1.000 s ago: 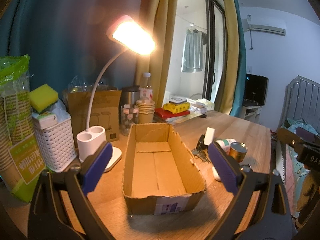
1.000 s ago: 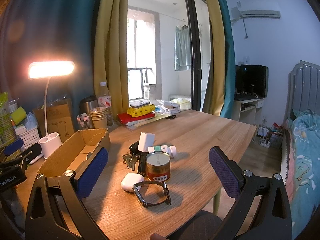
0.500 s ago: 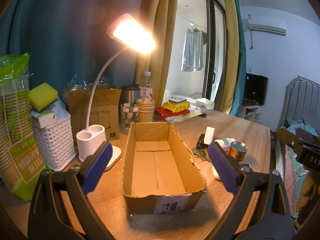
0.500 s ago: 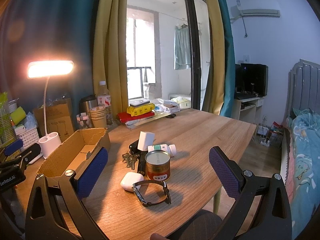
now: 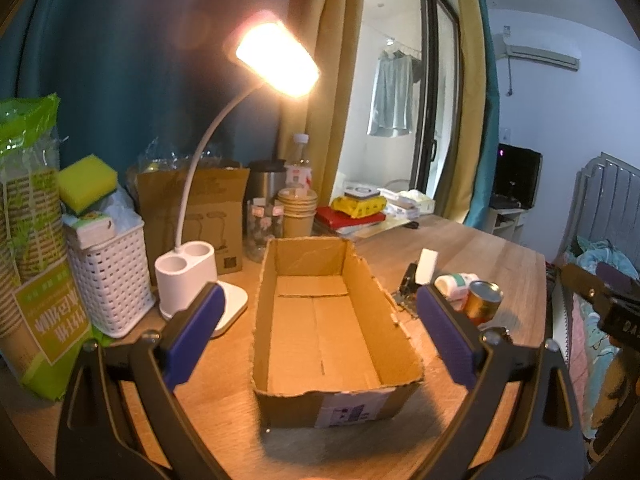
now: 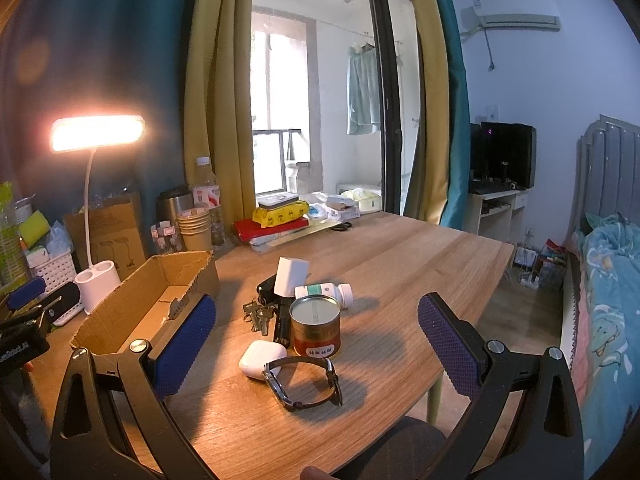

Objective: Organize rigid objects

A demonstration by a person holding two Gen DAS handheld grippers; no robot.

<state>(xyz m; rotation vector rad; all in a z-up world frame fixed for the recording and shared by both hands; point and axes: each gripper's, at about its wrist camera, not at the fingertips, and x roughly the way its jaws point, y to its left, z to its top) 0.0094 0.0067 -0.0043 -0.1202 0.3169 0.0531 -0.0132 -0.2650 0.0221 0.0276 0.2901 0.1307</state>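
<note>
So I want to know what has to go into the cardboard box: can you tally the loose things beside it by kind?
Tin can: 1
Pill bottle: 1
Earbud case: 1
Wristwatch: 1
Key bunch: 1
White box: 1
Black item under it: 1
Total: 7

- Left gripper spread wide, holding nothing, above an empty cardboard box.
- Lit desk lamp left of the box; gold tin can right.

Tin can, watch, earbud case beside open cardboard box.
</note>
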